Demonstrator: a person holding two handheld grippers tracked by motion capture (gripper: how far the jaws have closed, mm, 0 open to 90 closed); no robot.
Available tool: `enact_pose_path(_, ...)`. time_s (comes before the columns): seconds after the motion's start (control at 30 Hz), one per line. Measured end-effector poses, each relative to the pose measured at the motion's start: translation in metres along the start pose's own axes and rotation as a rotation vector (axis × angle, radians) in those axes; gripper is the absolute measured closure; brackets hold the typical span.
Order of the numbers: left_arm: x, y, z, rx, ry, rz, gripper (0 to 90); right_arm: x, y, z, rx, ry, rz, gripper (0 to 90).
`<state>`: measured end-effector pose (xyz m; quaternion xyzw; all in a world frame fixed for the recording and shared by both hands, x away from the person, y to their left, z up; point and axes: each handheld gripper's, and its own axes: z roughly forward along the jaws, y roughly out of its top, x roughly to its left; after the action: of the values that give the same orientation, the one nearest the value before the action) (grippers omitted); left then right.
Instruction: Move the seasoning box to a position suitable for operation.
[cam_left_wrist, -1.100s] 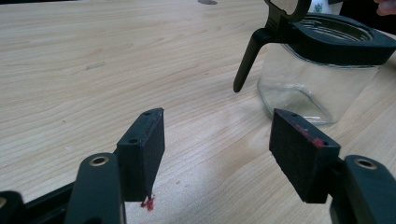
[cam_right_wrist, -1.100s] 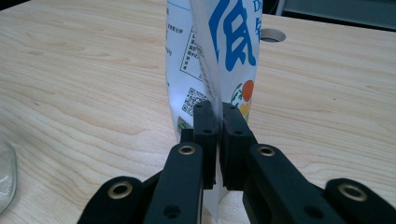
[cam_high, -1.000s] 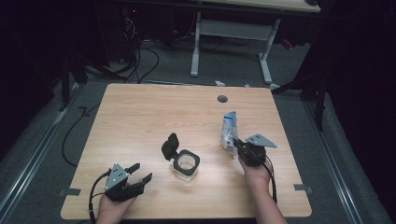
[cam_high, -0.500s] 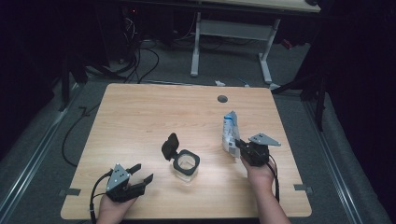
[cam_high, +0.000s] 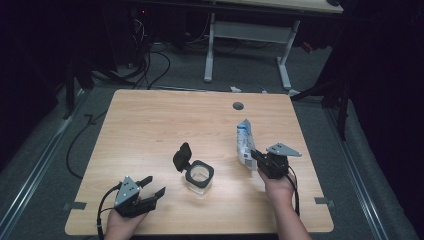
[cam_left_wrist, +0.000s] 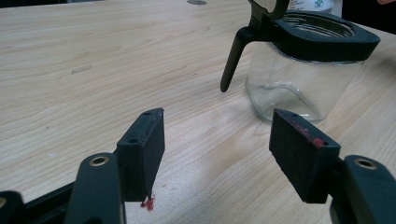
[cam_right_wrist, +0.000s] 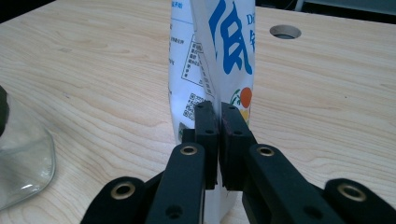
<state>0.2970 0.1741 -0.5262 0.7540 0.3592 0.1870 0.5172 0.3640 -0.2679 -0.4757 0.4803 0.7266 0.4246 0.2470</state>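
A white and blue pouch stands upright on the wooden table, right of centre. My right gripper is shut on its near edge; in the right gripper view the two black jaws pinch the pouch's seam. A clear glass jar with a black collar and its black flip lid swung open sits at the table's middle front. My left gripper rests at the front left, open, with nothing between its pads. In the left gripper view the jar stands ahead and to the right.
A round cable hole lies in the table's far right part. Beyond the table stand a white desk frame and loose cables on the dark floor. Bare wood stretches across the far and left side of the tabletop.
The right gripper and the pouch have shifted very slightly; the left gripper and the jar have not moved.
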Motion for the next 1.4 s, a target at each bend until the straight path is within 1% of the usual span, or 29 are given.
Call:
enact_pose_path(0.13, 0.0, 0.0, 0.0, 0.002, -0.003, -0.001, 36.5, 0.001, 0.001, -0.003, -0.008, 0.012, -0.001, 88.0)
enact_pose_path(0.37, -0.001, 0.0, 0.001, -0.002, -0.005, 0.002, 36.4, 0.002, 0.004, -0.008, -0.004, 0.027, -0.009, 88.2)
enact_pose_path(0.53, -0.001, 0.0, 0.0, -0.005, -0.007, 0.001, 36.5, 0.004, 0.007, -0.011, 0.007, 0.037, -0.012, 88.2)
enact_pose_path(0.57, -0.001, 0.0, 0.0, -0.006, -0.009, 0.001, 36.5, 0.004, 0.008, -0.012, 0.011, 0.041, -0.019, 88.2)
enact_pose_path(0.73, -0.001, 0.0, 0.0, -0.008, -0.011, 0.004, 36.4, 0.006, 0.01, -0.018, 0.039, 0.067, -0.026, 88.2)
enact_pose_path(0.83, -0.001, 0.0, 0.0, -0.01, -0.011, 0.003, 36.4, 0.008, 0.009, -0.02, 0.066, 0.07, -0.04, 88.3)
enact_pose_path(1.03, -0.003, 0.0, 0.001, -0.01, -0.016, 0.006, 36.4, 0.01, 0.01, -0.025, 0.104, 0.086, -0.048, 88.3)
enact_pose_path(1.2, -0.004, 0.0, 0.001, -0.012, -0.019, 0.007, 36.4, 0.014, 0.014, -0.03, 0.149, 0.085, -0.084, 88.6)
enact_pose_path(1.27, -0.004, 0.0, 0.001, -0.01, -0.021, 0.009, 36.4, 0.016, 0.015, -0.033, 0.165, 0.088, -0.085, 88.8)
enact_pose_path(1.4, -0.005, 0.0, 0.001, -0.011, -0.023, 0.012, 36.4, 0.018, 0.018, -0.037, 0.193, 0.091, -0.111, 89.0)
